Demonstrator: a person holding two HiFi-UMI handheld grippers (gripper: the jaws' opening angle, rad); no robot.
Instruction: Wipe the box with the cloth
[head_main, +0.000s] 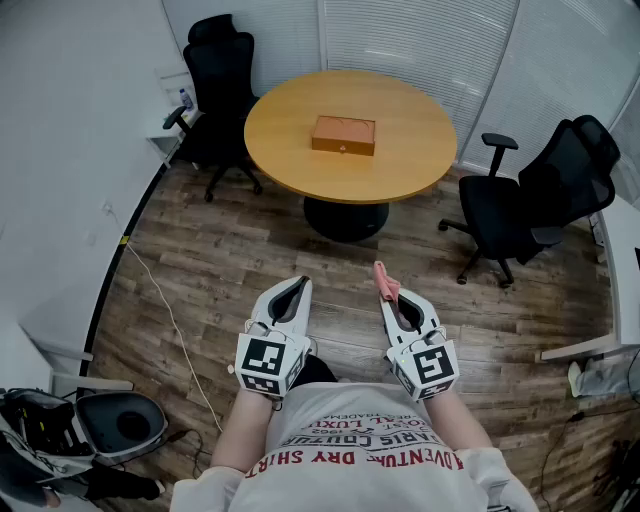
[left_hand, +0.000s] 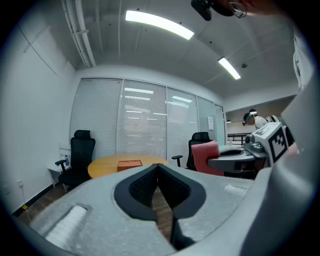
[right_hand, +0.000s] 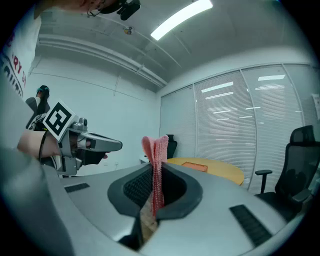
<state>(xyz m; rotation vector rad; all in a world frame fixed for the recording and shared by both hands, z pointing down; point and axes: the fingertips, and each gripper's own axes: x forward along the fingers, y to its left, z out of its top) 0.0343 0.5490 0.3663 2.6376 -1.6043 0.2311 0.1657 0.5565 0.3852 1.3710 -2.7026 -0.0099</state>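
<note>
Cloth (head_main: 383, 281) — a pink strip — stands pinched upright between the closed jaws of the right gripper (head_main: 392, 300), its free end poking out past the tips. In the right gripper view the folded fabric is clamped between the two dark pads (right_hand: 136, 188). The left gripper (head_main: 298, 288) is just beside it, its jaws closed tip to tip with nothing between them. In the left gripper view only floor shows through the slit behind the tips.

Both grippers are well short of the table (head_main: 290, 150), on its near side, over the wood-plank floor (head_main: 230, 250), and they point towards it. A white cable (head_main: 168, 305) trails across the floor, to the left of the table's near side.

The table is round and tan, on a dark pedestal. The box (head_main: 344, 134) — flat, orange-brown — lies near the middle of the top, well apart from the cloth and both grippers. One black office chair (head_main: 222, 75) stands at the table's left edge and another (head_main: 545, 195) off its right side. Slatted blinds (head_main: 400, 35) cover the wall beyond the table.
</note>
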